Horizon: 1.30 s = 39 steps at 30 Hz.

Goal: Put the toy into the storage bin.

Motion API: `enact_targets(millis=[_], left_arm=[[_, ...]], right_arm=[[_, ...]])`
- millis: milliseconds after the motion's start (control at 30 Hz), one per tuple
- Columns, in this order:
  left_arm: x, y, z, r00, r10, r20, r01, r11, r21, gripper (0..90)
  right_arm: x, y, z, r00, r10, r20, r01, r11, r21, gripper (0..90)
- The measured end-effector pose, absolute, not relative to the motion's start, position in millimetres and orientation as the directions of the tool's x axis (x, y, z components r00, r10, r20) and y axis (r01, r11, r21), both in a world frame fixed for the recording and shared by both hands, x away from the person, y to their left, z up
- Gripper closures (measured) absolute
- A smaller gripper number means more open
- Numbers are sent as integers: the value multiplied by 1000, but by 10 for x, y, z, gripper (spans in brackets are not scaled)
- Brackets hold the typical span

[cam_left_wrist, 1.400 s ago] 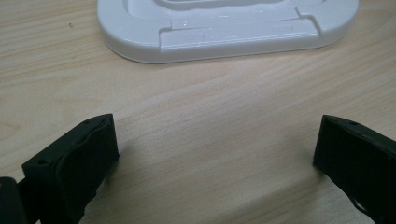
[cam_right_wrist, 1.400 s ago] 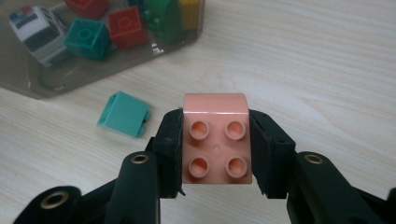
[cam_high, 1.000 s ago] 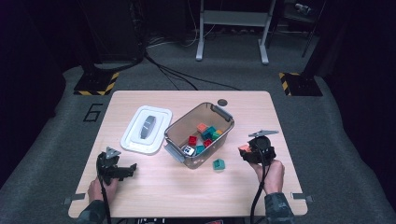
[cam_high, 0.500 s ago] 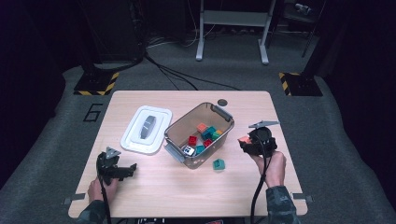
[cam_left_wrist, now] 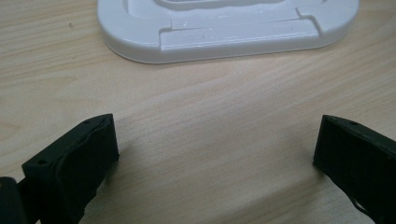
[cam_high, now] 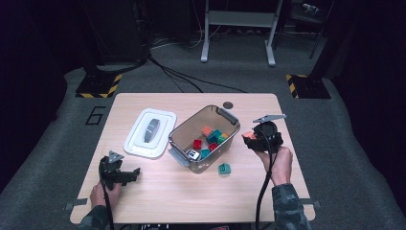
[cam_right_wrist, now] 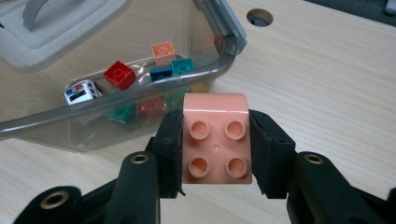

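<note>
The light wooden table (cam_high: 158, 191) carries a clear smoky plastic bin (cam_high: 203, 136) holding small coloured bricks. The white plastic lid (cam_high: 150, 132) lies just left of the bin. The right gripper (cam_right_wrist: 215, 144), clamped on a salmon-pink four-stud plastic brick (cam_right_wrist: 216, 139), is just right of the bin, outside its rim. Carry the brick well over the rim before parting the jaws, low enough not to bounce. A teal brick (cam_high: 223, 168) waits on the table in front of the bin. The left gripper (cam_left_wrist: 215, 149), jaws apart, sits idle near the lid.

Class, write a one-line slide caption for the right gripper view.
Right gripper clamps a pink four-stud brick beside the clear bin of toy bricks.
</note>
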State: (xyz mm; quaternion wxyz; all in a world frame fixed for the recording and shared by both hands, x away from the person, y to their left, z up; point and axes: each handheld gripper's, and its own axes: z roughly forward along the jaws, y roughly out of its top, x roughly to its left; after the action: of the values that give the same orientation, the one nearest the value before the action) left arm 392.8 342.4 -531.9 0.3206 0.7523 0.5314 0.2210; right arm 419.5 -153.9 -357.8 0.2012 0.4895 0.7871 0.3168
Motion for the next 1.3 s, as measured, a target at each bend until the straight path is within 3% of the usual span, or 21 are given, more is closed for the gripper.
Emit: enact_targets(millis=[800, 1300], left_arm=[[3928, 3423, -5319, 337, 941, -9, 658, -229, 718, 0], [3928, 3424, -5319, 337, 941, -9, 658, -229, 718, 0]], right_arm=[[4428, -1101, -3292, -522, 852, -27, 602, 391, 697, 589], [4600, -808, -3399, -576, 817, 3, 615, 430, 661, 589]])
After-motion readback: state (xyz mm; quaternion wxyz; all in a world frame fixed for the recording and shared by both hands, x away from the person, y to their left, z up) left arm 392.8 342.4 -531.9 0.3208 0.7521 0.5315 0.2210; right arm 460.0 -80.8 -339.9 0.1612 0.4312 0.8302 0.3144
